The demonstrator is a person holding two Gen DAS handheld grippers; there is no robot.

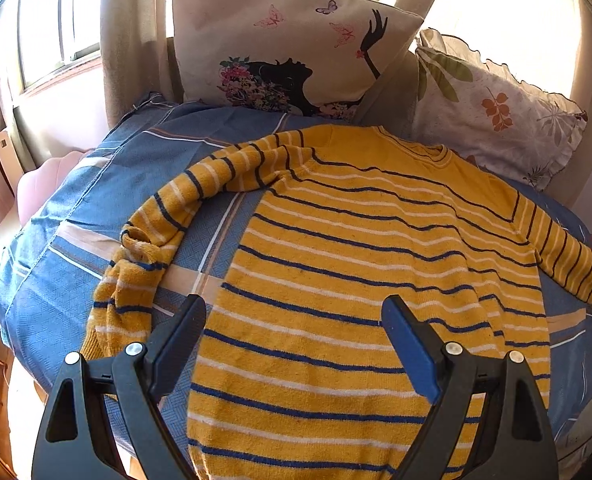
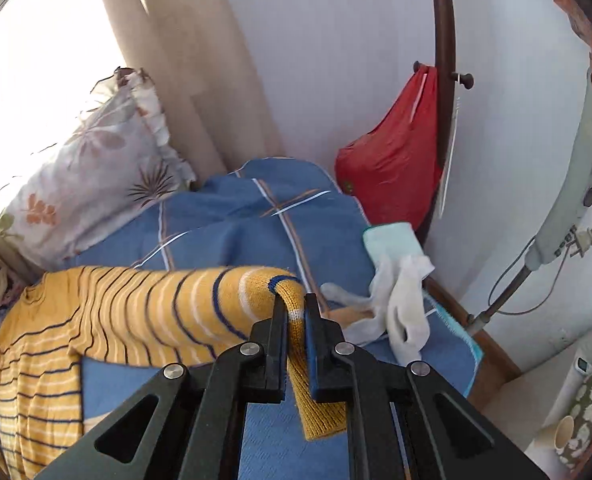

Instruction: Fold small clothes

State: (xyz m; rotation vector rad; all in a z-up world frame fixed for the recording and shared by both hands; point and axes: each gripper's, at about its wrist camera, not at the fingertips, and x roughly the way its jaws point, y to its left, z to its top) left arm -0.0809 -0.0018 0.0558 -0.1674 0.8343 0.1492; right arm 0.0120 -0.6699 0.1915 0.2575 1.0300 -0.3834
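Observation:
A yellow sweater (image 1: 375, 264) with blue and white stripes lies face up on the blue bedspread (image 1: 76, 216). Its left sleeve (image 1: 164, 216) curves down beside the body. My left gripper (image 1: 294, 312) is open and empty, hovering over the sweater's lower body. My right gripper (image 2: 296, 308) is shut on the cuff of the right sleeve (image 2: 200, 304) and holds it lifted above the bed; the cuff end hangs down between the fingers. The sweater's body also shows in the right wrist view (image 2: 36, 360).
A butterfly-print pillow (image 1: 280, 40) and a leaf-print pillow (image 1: 491, 108) lean at the bed's head. A white cloth (image 2: 399, 304) and a pale green item (image 2: 391, 240) lie near the bed's edge. A red bag (image 2: 391, 156) hangs on a wooden post.

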